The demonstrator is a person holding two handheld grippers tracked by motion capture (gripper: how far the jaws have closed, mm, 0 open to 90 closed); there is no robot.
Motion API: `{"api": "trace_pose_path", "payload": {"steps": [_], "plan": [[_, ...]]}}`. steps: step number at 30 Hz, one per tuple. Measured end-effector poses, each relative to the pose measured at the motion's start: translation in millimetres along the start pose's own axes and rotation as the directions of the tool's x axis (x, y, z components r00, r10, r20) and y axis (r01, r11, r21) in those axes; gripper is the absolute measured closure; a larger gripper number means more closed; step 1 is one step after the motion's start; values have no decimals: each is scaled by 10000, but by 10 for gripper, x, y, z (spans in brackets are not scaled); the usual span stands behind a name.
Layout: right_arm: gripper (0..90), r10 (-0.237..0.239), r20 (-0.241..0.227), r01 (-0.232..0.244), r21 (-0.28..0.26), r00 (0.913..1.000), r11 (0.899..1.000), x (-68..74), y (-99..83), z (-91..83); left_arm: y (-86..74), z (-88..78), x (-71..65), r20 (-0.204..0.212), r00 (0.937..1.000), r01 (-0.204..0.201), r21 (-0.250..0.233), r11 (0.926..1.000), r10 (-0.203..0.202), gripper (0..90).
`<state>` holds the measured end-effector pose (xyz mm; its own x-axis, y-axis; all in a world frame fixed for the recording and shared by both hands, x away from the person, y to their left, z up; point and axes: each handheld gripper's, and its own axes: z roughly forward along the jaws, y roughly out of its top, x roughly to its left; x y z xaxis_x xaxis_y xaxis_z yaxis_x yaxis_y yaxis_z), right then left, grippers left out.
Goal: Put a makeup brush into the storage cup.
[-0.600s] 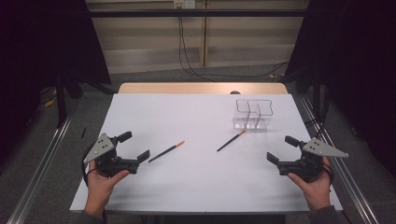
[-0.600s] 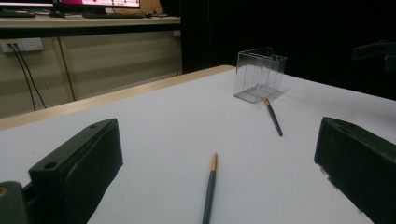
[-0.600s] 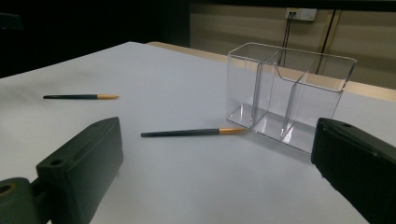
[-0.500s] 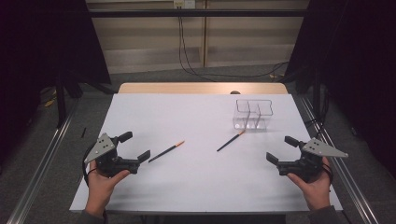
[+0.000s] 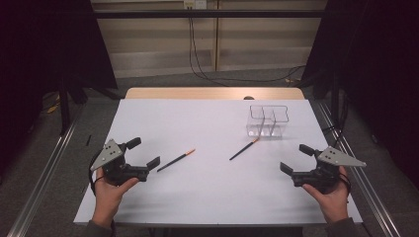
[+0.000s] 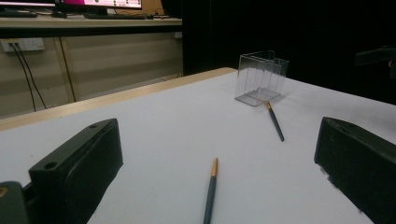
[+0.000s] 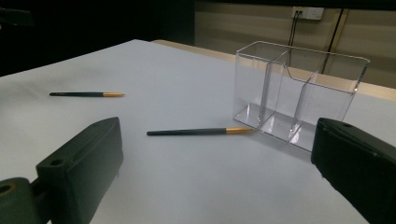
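- The left gripper (image 5: 148,156) and the right gripper (image 5: 294,160) are held low over the white table (image 5: 207,197), each with jaws spread wide and nothing between them.
- Two slim pencils are counted: the near pencil (image 5: 176,160) lies just ahead of the left gripper, the far pencil (image 5: 244,148) touches the clear organizer (image 5: 267,121) with its orange tip.
- One organizer is counted.
- Each pencil is judged light, stiff and prone to rolling; mid-shaft is the place to be pinched.

White table (image 5: 207,197): two pencils (image 5: 176,160) (image 5: 243,148), clear organizer (image 5: 267,121).
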<state>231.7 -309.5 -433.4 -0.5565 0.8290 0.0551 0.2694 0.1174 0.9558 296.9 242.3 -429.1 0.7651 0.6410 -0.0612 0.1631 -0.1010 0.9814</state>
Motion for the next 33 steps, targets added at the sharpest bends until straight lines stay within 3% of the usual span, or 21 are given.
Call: {"api": "trace_pose_path", "payload": {"steps": [2, 5, 6, 9, 20, 22, 23, 26, 27, 29, 32, 33], "plan": [[20, -7, -12, 7, 34, 10000, 10000, 4, 2, -1, 1, 20, -7, -160, 9999, 18, 122, 9999, -16, 7], [20, -35, -70, 35, 18, 10000, 10000, 7, 0, -1, -1, 82, 0, 14, 10000, -76, 280, 9996, 75, 7], [20, -17, -77, 17, -5, 10000, 10000, 5, -1, -5, 1, 97, -9, -142, 9998, -105, 329, 9994, 110, 7], [20, 37, -115, -37, -11, 9999, 10000, 1, 5, -12, 5, 123, -9, -80, 9999, -123, 385, 9992, 126, 7], [19, 85, -103, -86, -105, 9999, 9999, -2, 10, -10, 30, 247, 23, 48, 9999, 109, 176, 9998, -110, 7], [19, 47, -101, -48, -92, 9999, 9999, -3, 11, -11, 34, 258, 36, -8, 10000, -70, 353, 9994, 70, 8], [19, 35, -87, -36, -95, 10000, 9999, -4, 10, -8, 31, 276, 34, 111, 9999, 111, 224, 9997, -113, 8], [19, 55, -97, -56, -112, 9999, 9999, -5, 9, -7, 32, 299, 34, 10, 9999, 133, 326, 9994, -133, 9], [19, 60, -104, -61, -113, 9999, 9999, -4, 9, -6, 34, 306, 53, 163, 9998, -99, 389, 9992, 92, 9], [19, 29, -101, -30, -103, 9999, 9999, -4, 11, -6, 32, 323, 38, -14, 9999, 132, 344, 9993, -131, 9], [19, 64, -130, -65, -103, 9999, 9999, -9, 11, -14, 34, 342, 54, 67, 9999, 88, 375, 9993, -91, 9], [19, 92, -104, -93, -98, 9999, 9999, -10, 10, -13, 29, 362, 53, 66, 9997, 246, 336, 9991, -248, 9]]}}
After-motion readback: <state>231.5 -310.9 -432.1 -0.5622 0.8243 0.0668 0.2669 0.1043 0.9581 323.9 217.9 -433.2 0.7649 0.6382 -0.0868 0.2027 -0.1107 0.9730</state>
